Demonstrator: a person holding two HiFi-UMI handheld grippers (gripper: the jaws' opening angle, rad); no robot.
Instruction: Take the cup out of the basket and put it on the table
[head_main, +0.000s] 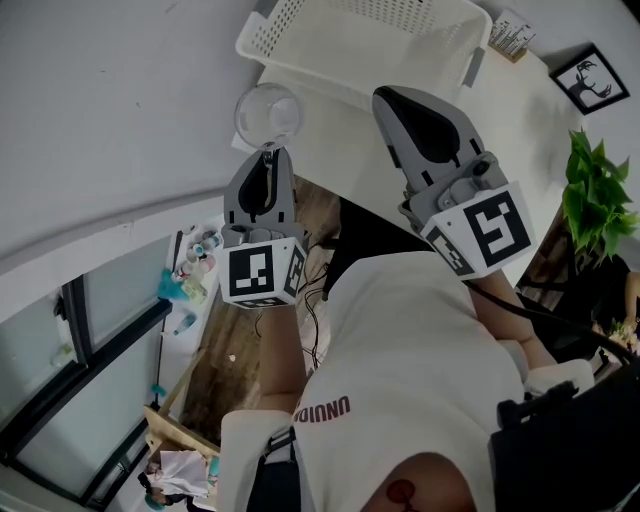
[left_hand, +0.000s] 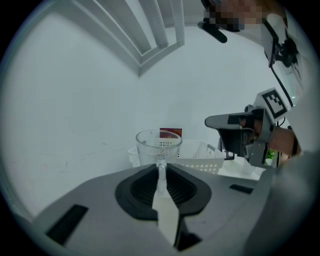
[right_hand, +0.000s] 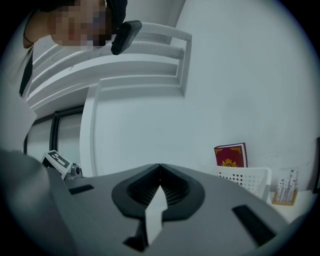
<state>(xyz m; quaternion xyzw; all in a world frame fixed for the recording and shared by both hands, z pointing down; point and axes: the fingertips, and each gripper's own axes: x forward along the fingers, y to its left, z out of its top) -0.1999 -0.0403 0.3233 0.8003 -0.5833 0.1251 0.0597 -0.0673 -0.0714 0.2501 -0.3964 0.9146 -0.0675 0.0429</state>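
A clear glass cup (head_main: 268, 115) hangs in the air just left of the white perforated basket (head_main: 300, 25), near the table's (head_main: 335, 150) left edge. My left gripper (head_main: 267, 152) is shut on the cup's handle. In the left gripper view the cup (left_hand: 159, 145) stands upright right beyond the jaw tips of the left gripper (left_hand: 160, 163), and the basket (left_hand: 202, 156) sits behind it. My right gripper (head_main: 385, 95) is held level over the table in front of the basket, its jaws closed together with nothing between them (right_hand: 160, 166).
A red book (right_hand: 231, 155) leans against the wall behind the basket (right_hand: 248, 179). A small holder with pens (head_main: 511, 36) and a framed picture (head_main: 591, 79) stand at the table's far right, next to a green plant (head_main: 598, 190). The wall is close on the left.
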